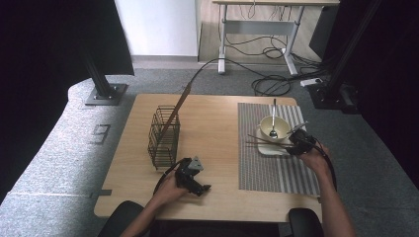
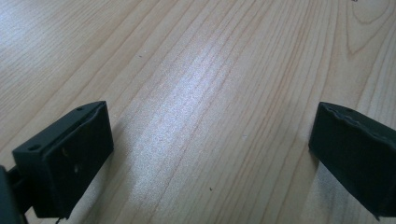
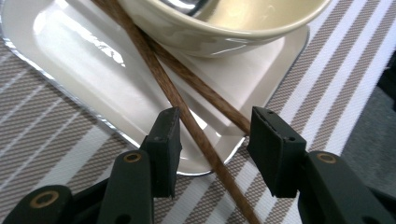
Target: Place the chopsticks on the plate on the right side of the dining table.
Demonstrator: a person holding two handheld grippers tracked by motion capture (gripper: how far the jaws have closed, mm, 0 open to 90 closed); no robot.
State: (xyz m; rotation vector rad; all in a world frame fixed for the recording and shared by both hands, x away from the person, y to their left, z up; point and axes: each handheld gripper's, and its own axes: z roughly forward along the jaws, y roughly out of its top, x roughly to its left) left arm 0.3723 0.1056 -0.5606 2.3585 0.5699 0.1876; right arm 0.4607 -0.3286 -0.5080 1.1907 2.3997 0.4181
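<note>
Table: wooden; a striped placemat is laid along its right side, a wire basket is stood nearer the left edge.
Plate: white, set at the placemat's far right; a cream bowl is carried on it.
Chopsticks: a dark wooden pair is laid across the plate's near edge, crossing under the bowl; the long axis is run from the plate's rim leftward over the placemat.
Right gripper: the nearer tool; its jaws are parted around the chopstick ends, no pad pressing, so nothing is gripped.
Left gripper: jaws spread wide over bare wood near the front edge, well apart from the plate.
Views: the basket and spoon are given by the high view; the jaw-to-stick gap by the right gripper view.
</note>
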